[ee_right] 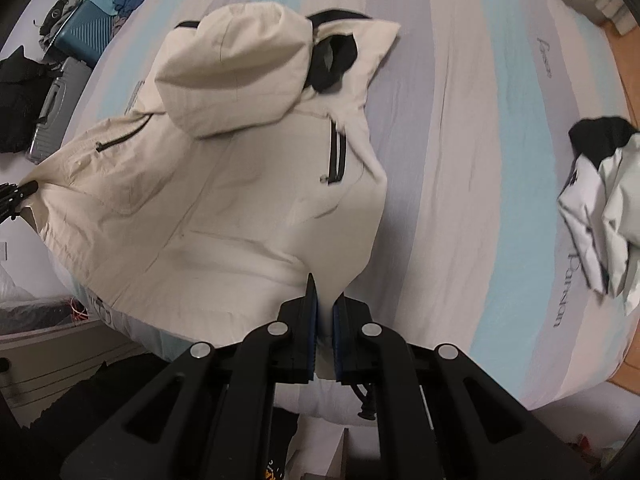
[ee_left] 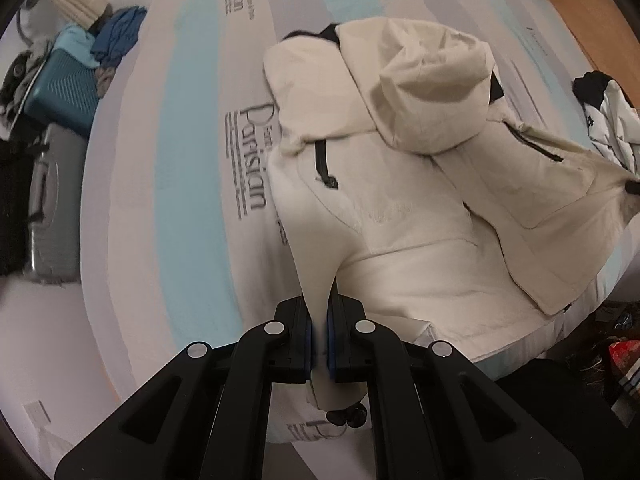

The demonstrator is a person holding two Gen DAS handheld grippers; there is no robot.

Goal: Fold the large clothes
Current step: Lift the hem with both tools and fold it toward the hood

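Cream hooded jacket [ee_left: 400, 208] on bed [ee_left: 192, 128]: soft, light, limp, slippery shell. Left tool [ee_left: 320, 338], right tool [ee_right: 325, 322] clamped on hem corners; best hold there.

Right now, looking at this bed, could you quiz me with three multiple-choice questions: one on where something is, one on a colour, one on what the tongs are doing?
1. Where does the hood of the jacket lie?
A. folded down over the jacket's body
B. hanging off the bed
C. under the suitcase

2. What colour is the jacket?
A. red
B. cream
C. navy

3. What are the left tongs and right tongs doing?
A. both wide open above the bed
B. each shut on the jacket's fabric
C. one is holding a suitcase

Answers: 1 A, the hood rests on the jacket's upper part. 2 B, its cloth is pale cream with black zips. 3 B, cream fabric is pinched between the pads in both wrist views.
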